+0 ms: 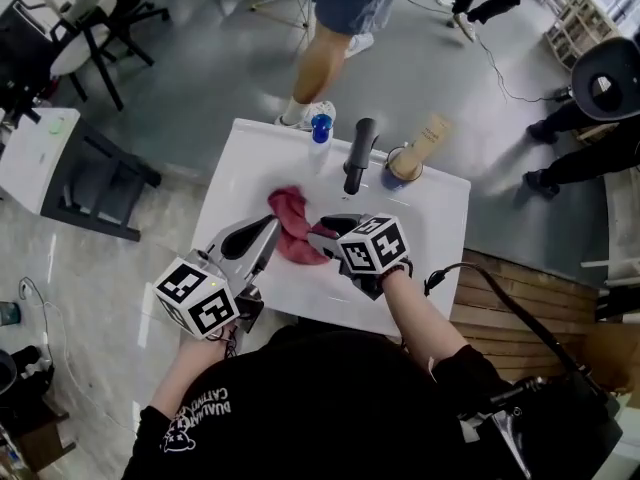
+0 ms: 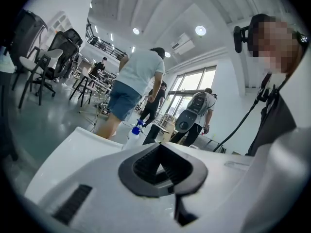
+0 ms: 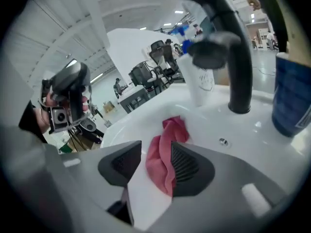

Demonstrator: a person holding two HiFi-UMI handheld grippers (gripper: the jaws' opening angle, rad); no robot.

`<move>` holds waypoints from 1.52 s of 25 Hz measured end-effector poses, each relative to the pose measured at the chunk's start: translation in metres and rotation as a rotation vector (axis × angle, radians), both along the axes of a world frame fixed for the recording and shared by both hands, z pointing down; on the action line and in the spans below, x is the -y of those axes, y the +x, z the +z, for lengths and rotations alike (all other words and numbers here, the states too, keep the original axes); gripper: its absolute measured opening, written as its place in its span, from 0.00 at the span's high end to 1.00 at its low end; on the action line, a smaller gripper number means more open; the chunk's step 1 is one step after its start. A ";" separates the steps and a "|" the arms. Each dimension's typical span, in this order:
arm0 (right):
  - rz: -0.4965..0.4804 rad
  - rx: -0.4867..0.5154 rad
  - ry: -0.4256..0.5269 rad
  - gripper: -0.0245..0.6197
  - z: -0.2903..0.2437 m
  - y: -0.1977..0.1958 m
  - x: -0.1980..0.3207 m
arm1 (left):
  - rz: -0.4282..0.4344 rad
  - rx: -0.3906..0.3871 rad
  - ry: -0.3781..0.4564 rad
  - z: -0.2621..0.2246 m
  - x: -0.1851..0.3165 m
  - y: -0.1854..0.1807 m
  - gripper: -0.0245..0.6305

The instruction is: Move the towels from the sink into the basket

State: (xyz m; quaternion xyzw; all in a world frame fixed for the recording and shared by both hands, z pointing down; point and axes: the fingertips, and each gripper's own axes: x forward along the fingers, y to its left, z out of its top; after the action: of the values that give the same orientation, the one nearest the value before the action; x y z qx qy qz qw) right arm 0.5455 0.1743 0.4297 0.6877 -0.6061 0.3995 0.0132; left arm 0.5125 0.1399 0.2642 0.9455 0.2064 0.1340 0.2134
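Right claw: my right claw [image 3: 153, 155] is right up at its camera. Its jaws are wide apart and grip nothing yet.
Towel: the pink towel [image 3: 164, 161] lies in the white sink [image 1: 440, 218], right between those two jaws. It leans against the right-side pad. I think it only rests there and is not pinched.
Which way it lies: the towel is long and thin. It runs straight ahead from the right claw toward the black tap [image 3: 238, 57]. One jaw stands on each side of that long line, so a squeeze would catch it across the middle.
Left claw: my left claw [image 2: 158, 166] has its jaws together with nothing in them. It points out over the sink edge into the room, so its view does not show the towel.
Nearer claw: the right one, I'd say. From above, the left claw is just beside the towel and not on it.
Hard to see: the near end of the towel is tucked behind the right claw.
More towels: I see only one and cannot tell if another hides under it.
Basket: no view shows it.
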 end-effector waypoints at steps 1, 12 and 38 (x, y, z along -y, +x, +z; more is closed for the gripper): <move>-0.021 0.001 -0.039 0.66 0.013 -0.002 0.001 | -0.006 0.009 -0.001 0.002 0.002 0.000 0.96; -0.193 -0.076 -0.375 0.73 0.112 -0.027 -0.012 | -0.051 0.057 -0.012 0.022 0.013 -0.014 0.96; 0.143 -0.216 -0.071 0.93 -0.038 -0.020 -0.029 | 0.065 -0.082 -0.037 -0.028 -0.005 -0.039 0.96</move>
State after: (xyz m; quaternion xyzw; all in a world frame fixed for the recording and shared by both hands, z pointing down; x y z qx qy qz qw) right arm 0.5258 0.2034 0.3920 0.7673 -0.5359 0.3445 0.0741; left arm 0.4734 0.1454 0.2357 0.9388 0.2482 0.0981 0.2176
